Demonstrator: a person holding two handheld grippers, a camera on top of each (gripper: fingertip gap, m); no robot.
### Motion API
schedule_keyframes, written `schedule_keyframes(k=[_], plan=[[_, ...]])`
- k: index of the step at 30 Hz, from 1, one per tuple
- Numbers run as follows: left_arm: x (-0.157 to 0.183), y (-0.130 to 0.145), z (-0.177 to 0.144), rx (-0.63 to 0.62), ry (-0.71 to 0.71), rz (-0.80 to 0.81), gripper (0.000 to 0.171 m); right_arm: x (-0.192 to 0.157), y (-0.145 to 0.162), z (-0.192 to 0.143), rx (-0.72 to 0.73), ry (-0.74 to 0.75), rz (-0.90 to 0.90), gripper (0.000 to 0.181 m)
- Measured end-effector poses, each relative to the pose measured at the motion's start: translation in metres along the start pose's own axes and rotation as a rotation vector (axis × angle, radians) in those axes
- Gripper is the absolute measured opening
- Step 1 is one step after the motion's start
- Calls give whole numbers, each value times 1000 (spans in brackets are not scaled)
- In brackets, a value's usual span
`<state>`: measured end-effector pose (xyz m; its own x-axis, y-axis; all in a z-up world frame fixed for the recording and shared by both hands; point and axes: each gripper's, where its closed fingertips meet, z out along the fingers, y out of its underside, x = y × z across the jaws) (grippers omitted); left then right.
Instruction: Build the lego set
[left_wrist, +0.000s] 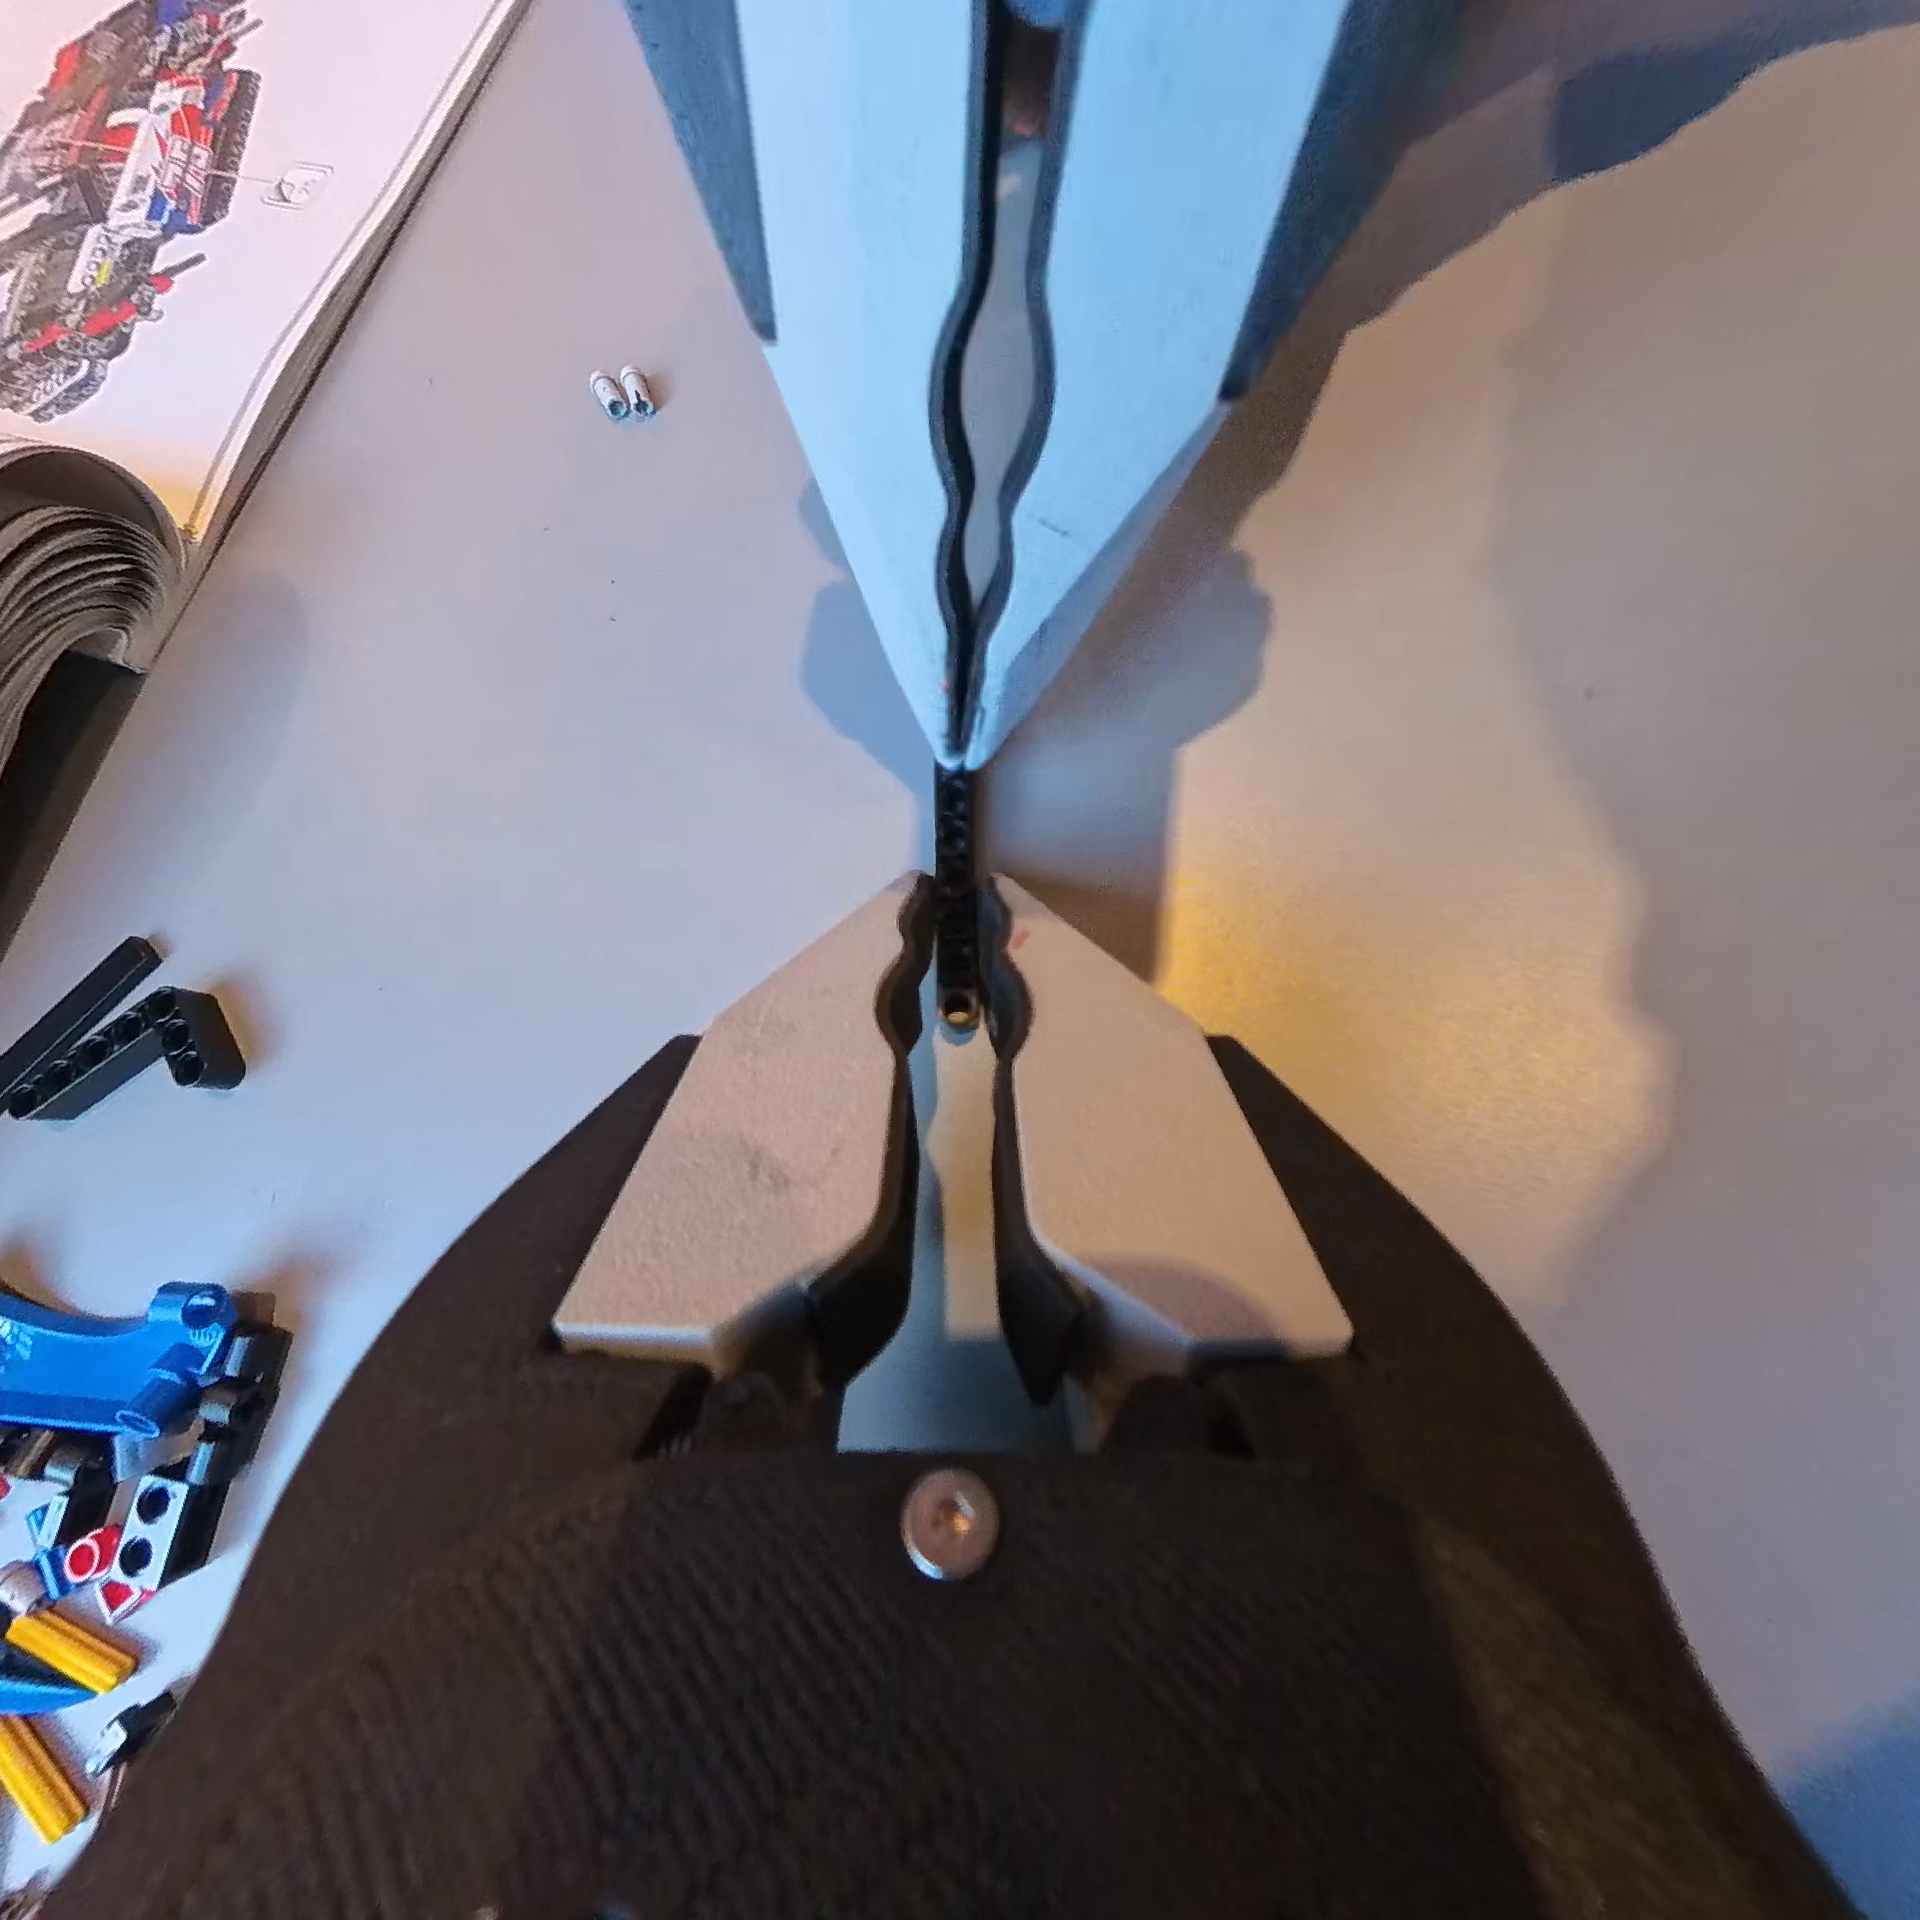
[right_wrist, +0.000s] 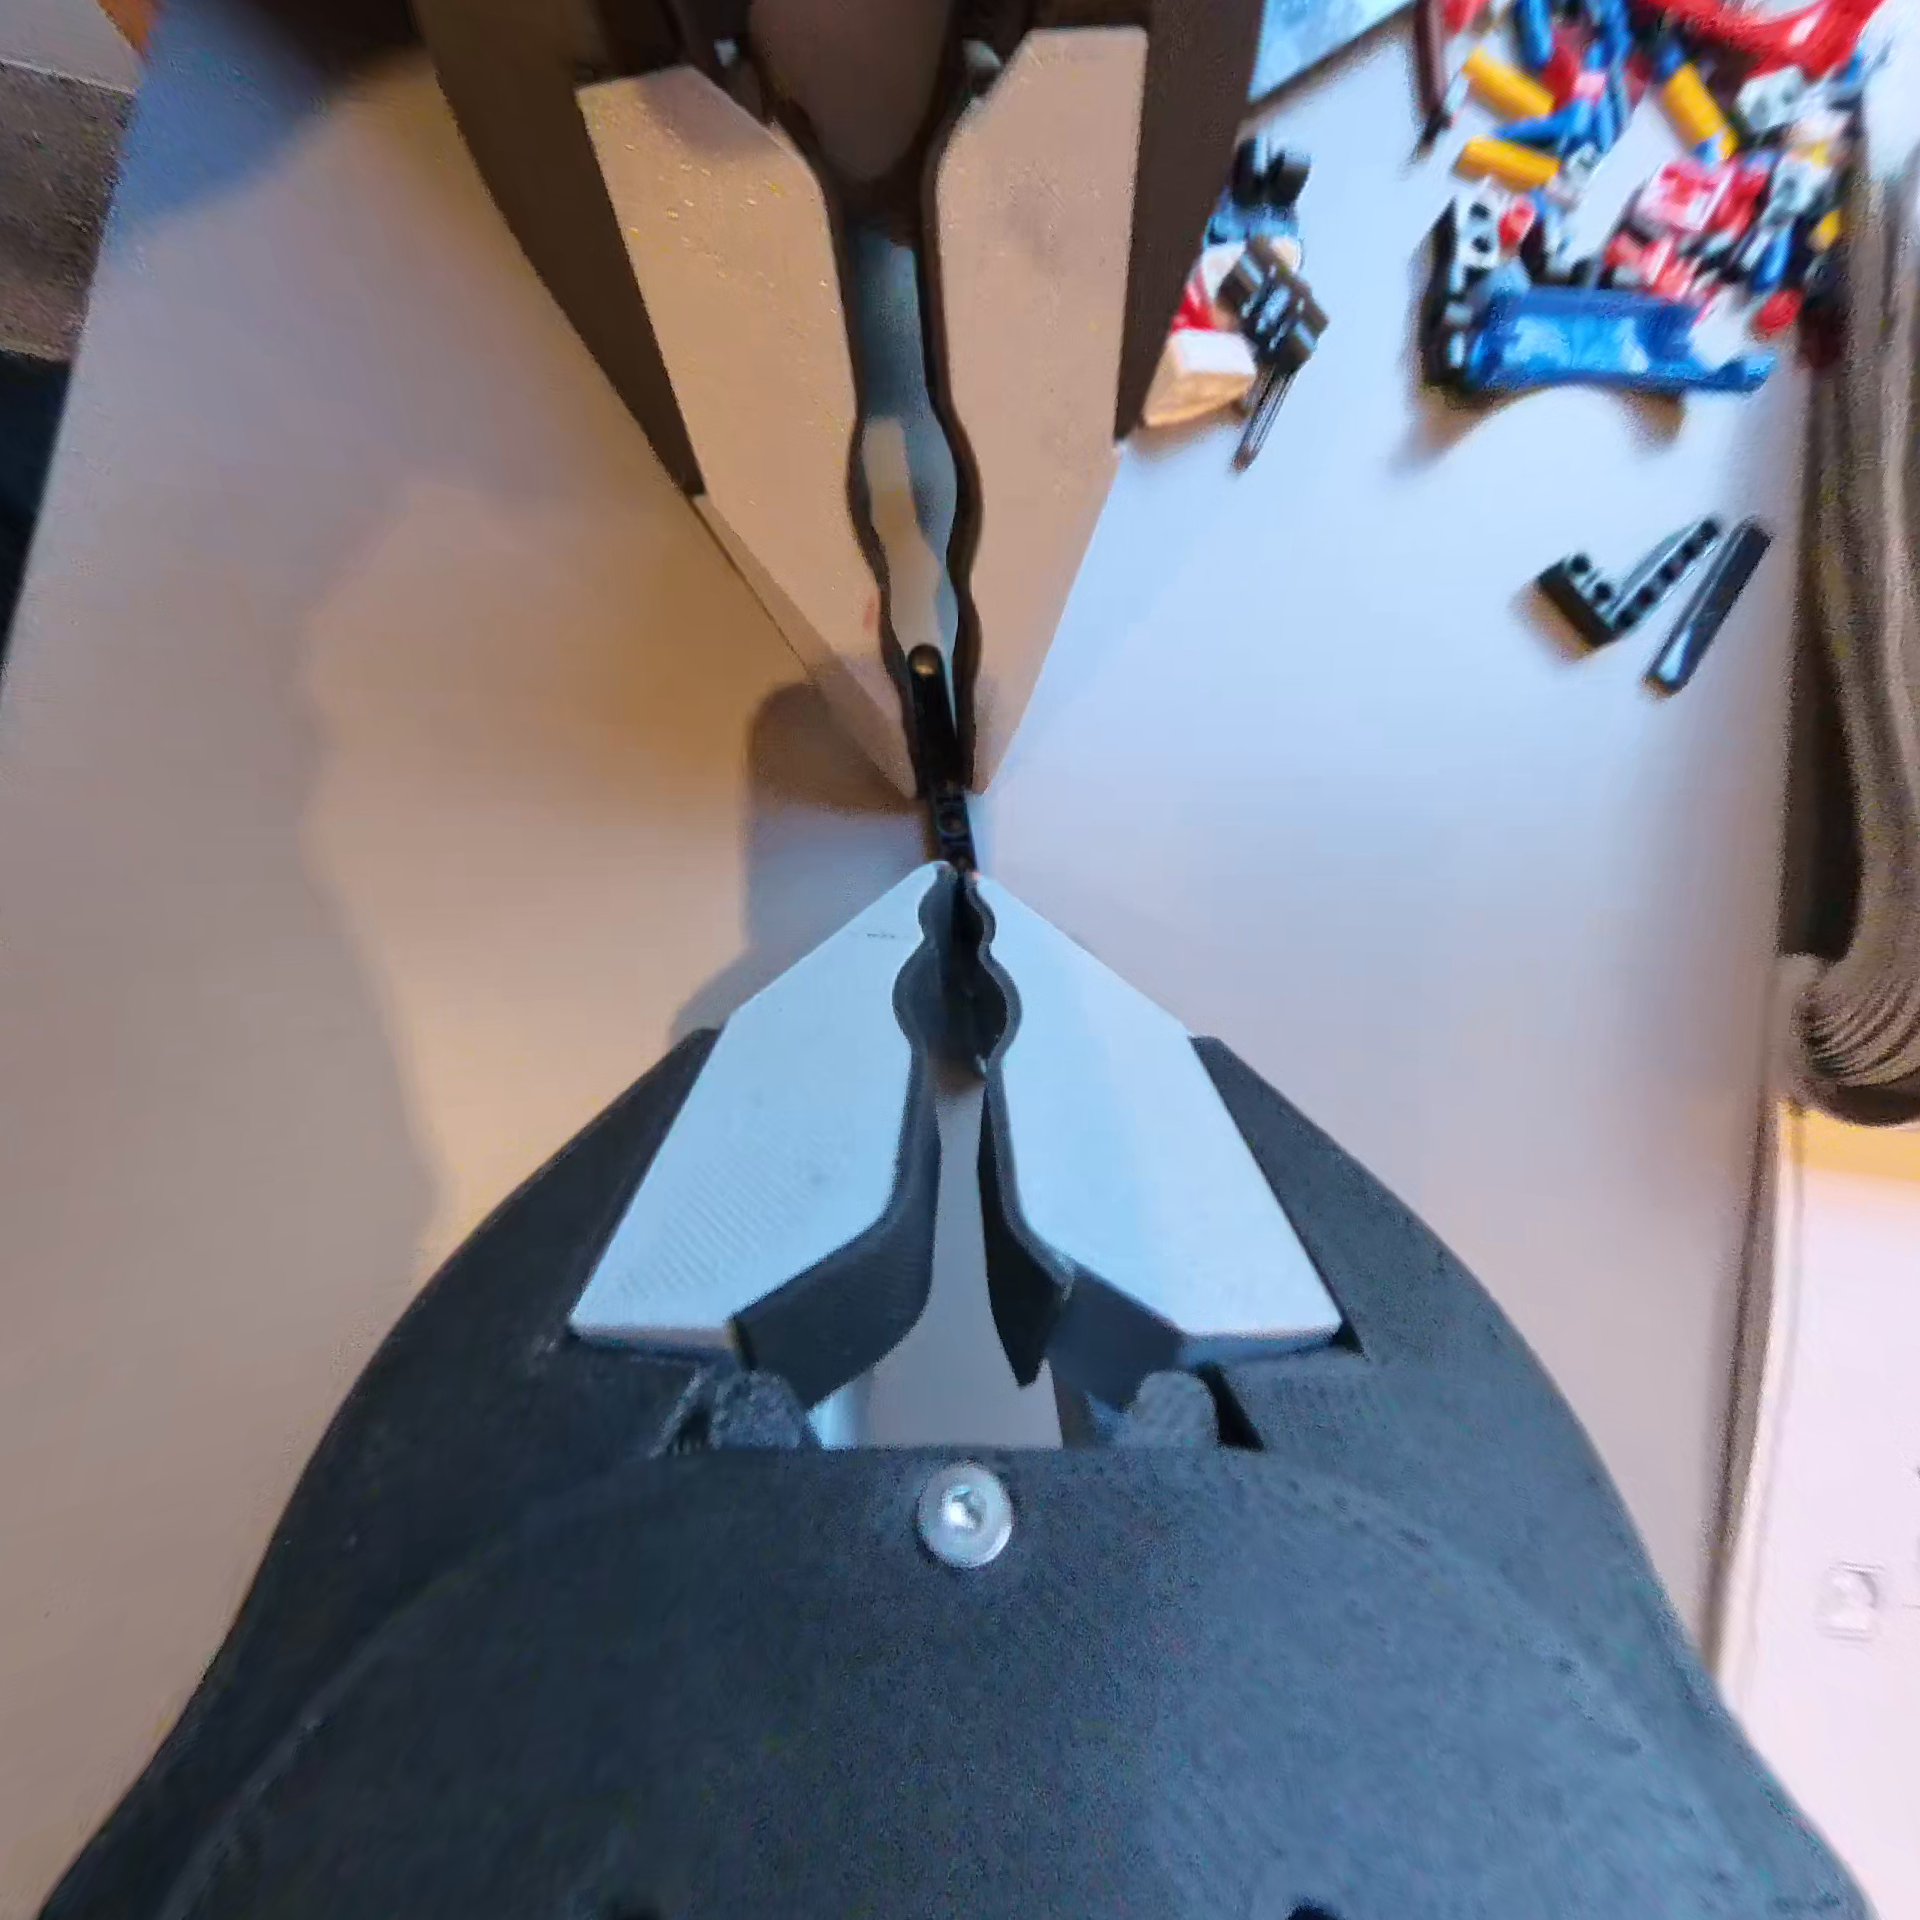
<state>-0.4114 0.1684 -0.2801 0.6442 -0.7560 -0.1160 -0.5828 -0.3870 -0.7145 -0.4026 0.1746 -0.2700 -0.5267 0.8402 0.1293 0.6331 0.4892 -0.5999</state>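
A thin black Lego beam with holes (left_wrist: 956, 831) is held between both grippers, tip to tip, above the pale table. My left gripper (left_wrist: 956, 894) is shut on one end of the beam. My right gripper (right_wrist: 954, 878) is shut on the other end; the beam (right_wrist: 945, 810) runs from it to the left gripper (right_wrist: 940, 769) opposite. In the left wrist view the right gripper (left_wrist: 961, 748) comes in from the top. Most of the beam is hidden inside the closed fingers.
An open instruction booklet (left_wrist: 187, 208) lies far left. Two small white pins (left_wrist: 623, 395) lie on the table. A black L-shaped beam (left_wrist: 125, 1049) and a black bar lie at the left. A pile of blue, yellow, red and black pieces (left_wrist: 94, 1475) sits nearby; it also shows in the right wrist view (right_wrist: 1621, 208). Only a small space, under 4 cm, lies between the two pairs of fingers.
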Motion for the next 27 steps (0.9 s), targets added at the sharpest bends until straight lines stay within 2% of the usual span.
schedule_keyframes(k=[2, 4, 7, 10, 13, 17, 19, 20, 23, 27], plan=[[0, 0, 0, 0, 1, -4, 5, 2, 0, 0, -19, 30, -35, 0], [0, 0, 0, 0, 0, -4, 5, 3, -9, -5, 26, 30, -20, 0], [-1, 0, 0, 0, -2, -5, 5, 0, 2, 3, -10, 4, -3, 0], [-1, 0, 0, 0, -4, -2, 4, 7, -4, -3, 7, 66, -26, 0], [-1, 0, 0, -1, -3, -1, 4, 5, 5, 3, -6, 2, 65, 0], [-1, 0, 0, 0, -2, -3, 4, 10, 1, -2, 21, 64, 27, 0], [-1, 0, 0, 0, -3, -1, 4, 7, -2, -2, 44, 28, 71, 0], [0, 0, 0, 0, -2, -1, 4, 4, 5, 3, 10, 17, 77, 1], [0, 0, 0, 0, -3, 0, 4, 8, 5, 0, 16, 82, 44, 0], [0, -1, 0, 1, -6, 3, 4, 6, -4, -21, 153, 109, 186, 4]])
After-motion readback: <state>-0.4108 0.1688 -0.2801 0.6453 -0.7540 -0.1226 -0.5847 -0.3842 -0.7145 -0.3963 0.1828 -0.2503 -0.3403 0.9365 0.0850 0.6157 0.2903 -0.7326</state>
